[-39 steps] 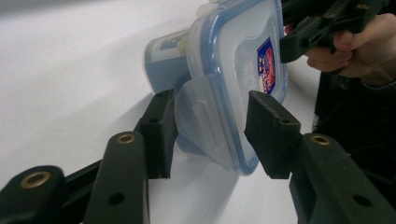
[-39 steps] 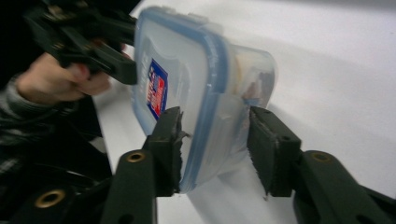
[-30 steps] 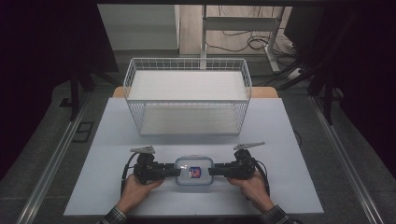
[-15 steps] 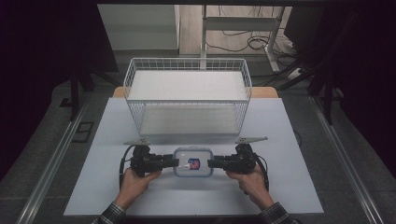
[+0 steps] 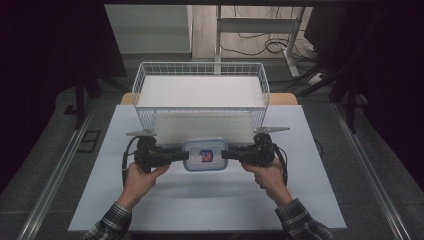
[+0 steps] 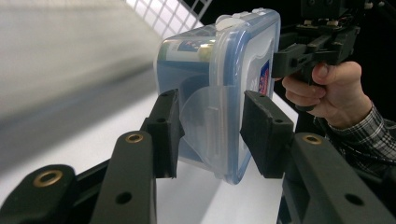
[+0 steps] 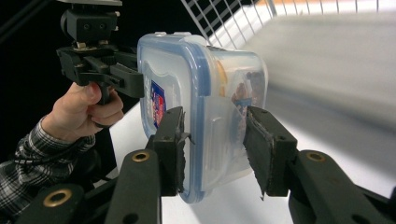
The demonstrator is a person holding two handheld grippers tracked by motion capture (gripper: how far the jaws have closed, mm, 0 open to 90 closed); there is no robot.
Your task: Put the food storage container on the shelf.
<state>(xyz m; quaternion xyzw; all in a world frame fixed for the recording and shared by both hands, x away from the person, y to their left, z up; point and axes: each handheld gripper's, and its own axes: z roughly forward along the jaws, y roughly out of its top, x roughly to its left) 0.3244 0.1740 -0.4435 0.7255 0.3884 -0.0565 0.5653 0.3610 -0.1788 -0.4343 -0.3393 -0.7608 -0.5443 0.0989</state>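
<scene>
A clear plastic food container (image 5: 204,154) with a blue-rimmed snap lid and a red-and-blue label hangs above the white table sheet, just in front of the wire basket (image 5: 200,65). My left gripper (image 5: 182,155) is shut on its left end and my right gripper (image 5: 226,154) is shut on its right end. In the left gripper view the container (image 6: 219,60) stands on edge, and the black pads (image 6: 164,130) clamp it at a latch flap. The right gripper view has the container (image 7: 205,84) squeezed between worn pads (image 7: 264,149), with the other gripper (image 7: 135,86) at its far end.
The white wire basket holds a flat white sheet and stands at the back of the white table sheet (image 5: 210,205). A person's hands and plaid sleeves (image 5: 300,225) come in from the bottom. Dark floor, metal rails and cables surround the table.
Both hands have lifted the container off the table and carried it a little toward the basket. The grip on both ends looks the same.
</scene>
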